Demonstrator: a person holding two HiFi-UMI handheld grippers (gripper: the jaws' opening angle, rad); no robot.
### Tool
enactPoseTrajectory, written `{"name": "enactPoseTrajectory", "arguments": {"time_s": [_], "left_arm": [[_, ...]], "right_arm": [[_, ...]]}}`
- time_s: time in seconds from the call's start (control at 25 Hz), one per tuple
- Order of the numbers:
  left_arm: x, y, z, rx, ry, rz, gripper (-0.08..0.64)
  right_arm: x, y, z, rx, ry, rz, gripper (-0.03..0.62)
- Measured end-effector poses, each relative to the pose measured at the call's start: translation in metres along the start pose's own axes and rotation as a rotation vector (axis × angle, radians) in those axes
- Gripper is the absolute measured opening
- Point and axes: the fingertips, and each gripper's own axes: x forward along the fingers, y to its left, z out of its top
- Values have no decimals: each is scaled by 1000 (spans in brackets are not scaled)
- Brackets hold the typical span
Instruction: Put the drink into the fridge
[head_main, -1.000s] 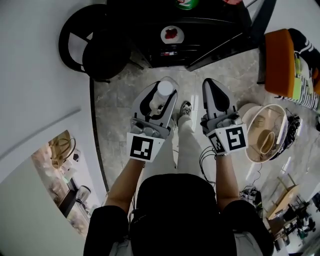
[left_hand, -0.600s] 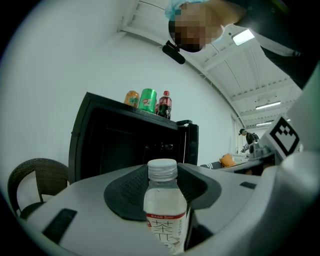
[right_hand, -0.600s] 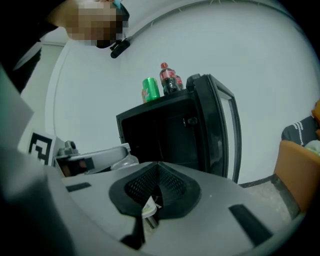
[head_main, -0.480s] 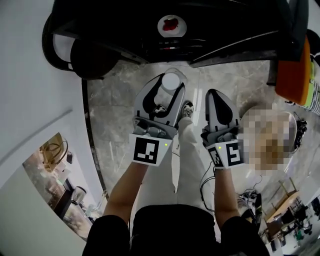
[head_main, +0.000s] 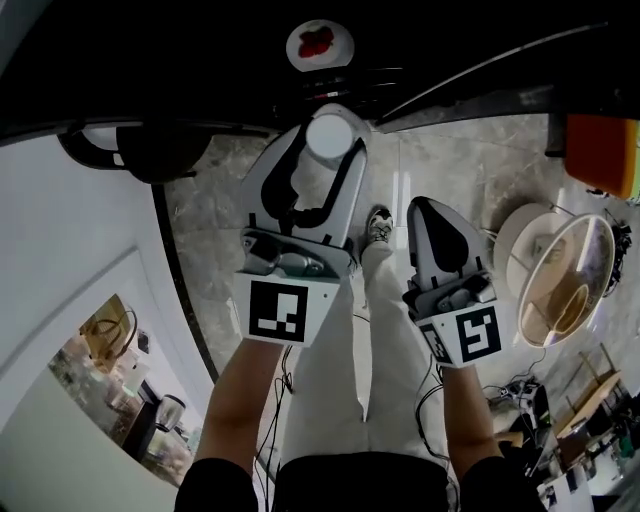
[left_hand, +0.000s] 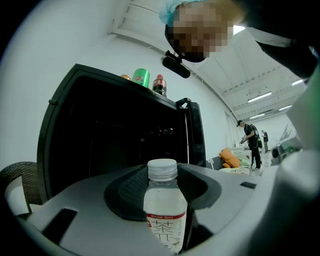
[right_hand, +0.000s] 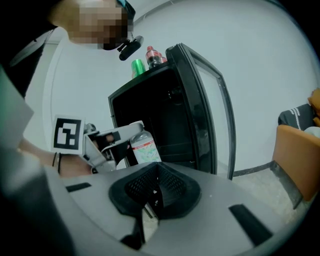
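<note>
Bottle (left_hand: 164, 210) stands upright in the left gripper (head_main: 322, 150), whose jaws are clamped on its clear body from either side, just in front of the black fridge (left_hand: 105, 145). The fridge door (right_hand: 212, 100) is swung open to the right, leaving the dark inside free to receive the drink. The bottle's long axis runs vertical, white cap up and printed label toward the person, so from the head view only the round cap shows. Held this way, low on its body with the gripper level, it looks ready to be set down on its base on a shelf without tipping. Whether it has crossed the fridge's front edge cannot be told; the drink is judged not yet placed.

The right gripper (head_main: 432, 210) hangs near and to the right of the left one, its jaws pressed together on nothing, apparently kept clear of the opening. A green can (left_hand: 141, 77) and a red-capped bottle (left_hand: 159, 84) sit on top of the fridge, far from the work.
</note>
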Motion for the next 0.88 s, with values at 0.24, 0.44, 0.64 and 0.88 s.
{"name": "enactPoseTrajectory", "arguments": {"time_s": [0.24,0.44,0.64,0.88], "left_arm": [[46,17,10,18,-43,-22,187],[91,29,26,76,-87,-64,187],[134,35,30,92,-81,-129,187],[173,40,17,78,-69,-143,187]], "right_arm": [[6,-3,-7,0,16,28,14],[8,2,-4,-18,23,51,14],[7,1,-5,-3,19,42,14],[4,1,-13,15,30,36,14]]}}
